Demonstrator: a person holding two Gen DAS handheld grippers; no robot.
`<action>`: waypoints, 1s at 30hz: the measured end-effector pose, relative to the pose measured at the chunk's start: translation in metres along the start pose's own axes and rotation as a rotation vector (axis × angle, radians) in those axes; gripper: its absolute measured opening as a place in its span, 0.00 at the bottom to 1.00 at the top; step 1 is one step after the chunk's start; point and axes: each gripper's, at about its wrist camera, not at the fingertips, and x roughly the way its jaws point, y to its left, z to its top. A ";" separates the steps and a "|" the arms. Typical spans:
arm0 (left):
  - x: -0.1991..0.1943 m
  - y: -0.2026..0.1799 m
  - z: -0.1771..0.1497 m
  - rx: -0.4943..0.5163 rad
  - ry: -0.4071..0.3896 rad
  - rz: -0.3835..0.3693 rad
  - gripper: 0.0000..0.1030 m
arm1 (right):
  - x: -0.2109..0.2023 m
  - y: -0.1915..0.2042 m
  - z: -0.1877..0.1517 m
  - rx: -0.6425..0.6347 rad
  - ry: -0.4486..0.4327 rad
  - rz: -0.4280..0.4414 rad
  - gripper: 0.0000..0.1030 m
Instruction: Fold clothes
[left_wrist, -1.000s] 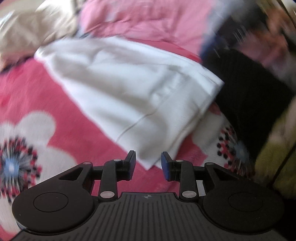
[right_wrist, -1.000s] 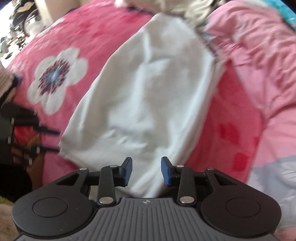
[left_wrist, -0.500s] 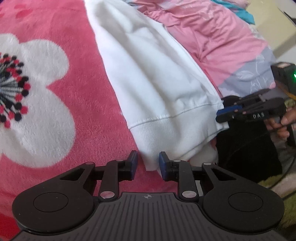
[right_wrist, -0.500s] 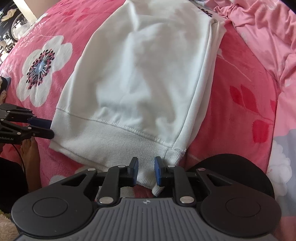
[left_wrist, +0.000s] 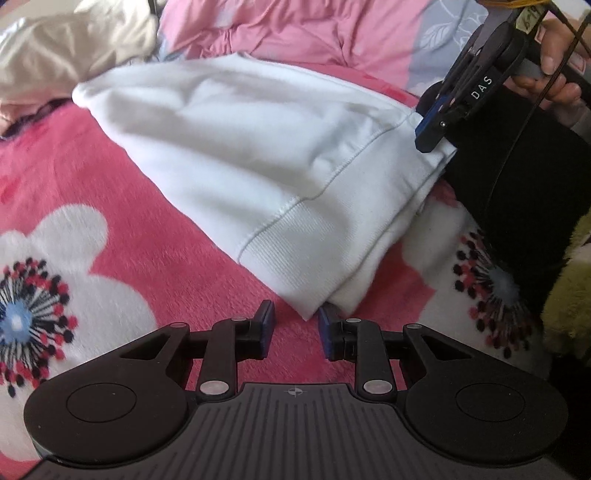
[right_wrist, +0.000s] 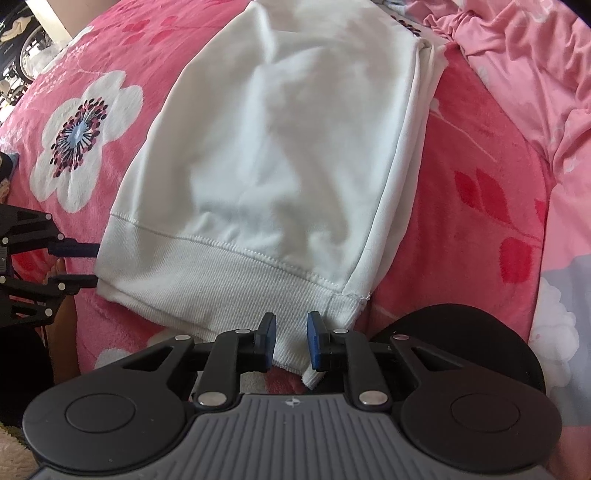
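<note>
- The sweater (left_wrist: 258, 147) lies half-folded on the blanket (left_wrist: 92, 166), its hem (right_wrist: 221, 277) at the near edge.
- Our right gripper (right_wrist: 291, 341) is clenched on the hem's right corner, with ribbed cloth filling the gap between its pads. It may hold only the top layers, and the lower ones would sag on lifting.
- Our left gripper (left_wrist: 293, 328) is released. The hem's left corner only reaches its pads, so closing here could catch a sliver or nothing.
- If we lift with one corner unheld, the hem would skew and the fold go crooked.
- If we dig too low, the pads could snag the plush blanket and drag it up with the hem.
</note>
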 end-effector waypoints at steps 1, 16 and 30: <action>0.001 -0.002 0.000 0.011 -0.007 0.013 0.24 | 0.000 0.000 0.000 0.000 0.000 -0.001 0.18; 0.000 -0.018 0.004 0.047 -0.138 0.039 0.00 | 0.000 0.000 0.001 0.005 0.001 -0.006 0.19; -0.002 -0.025 -0.001 0.185 -0.056 -0.095 0.00 | 0.006 0.001 0.003 0.012 0.012 -0.015 0.19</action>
